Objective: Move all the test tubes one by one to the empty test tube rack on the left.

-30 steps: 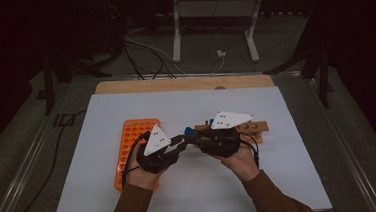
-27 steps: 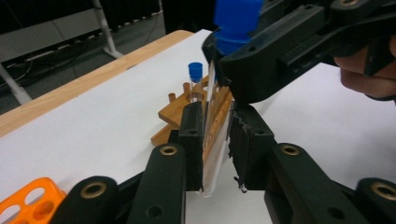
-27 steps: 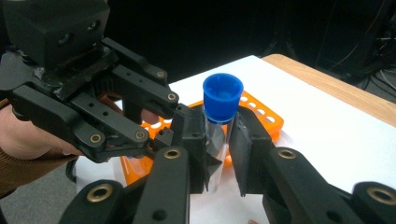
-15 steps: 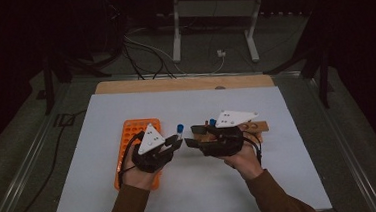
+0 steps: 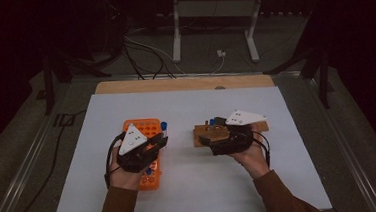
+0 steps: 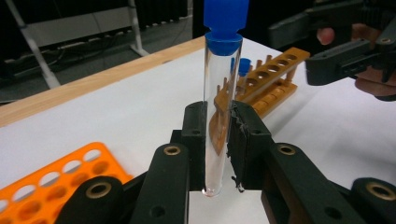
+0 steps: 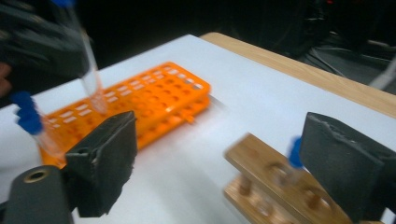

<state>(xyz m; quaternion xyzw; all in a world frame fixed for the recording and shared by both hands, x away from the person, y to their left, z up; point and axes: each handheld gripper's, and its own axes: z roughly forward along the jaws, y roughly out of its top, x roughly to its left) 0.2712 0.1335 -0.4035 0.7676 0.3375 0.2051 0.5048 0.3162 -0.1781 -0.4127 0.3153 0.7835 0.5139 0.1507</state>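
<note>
1. The left gripper (image 6: 217,140) is clenched on a clear test tube (image 6: 219,116) with a blue cap, holding it upright by its lower part — the tube's round bottom pokes out just below the pads.
2. In the high view the left gripper (image 5: 161,140) sits over the orange rack (image 5: 147,126), which lies on the white table (image 5: 191,186).
3. The right gripper (image 7: 219,158) stands released, its jaws having just been opening — nothing pressed between them.
4. It hovers over the wooden rack (image 7: 266,179), where a second blue-capped tube (image 7: 294,154) stands in a hole.
5. The two racks lie well apart.
</note>
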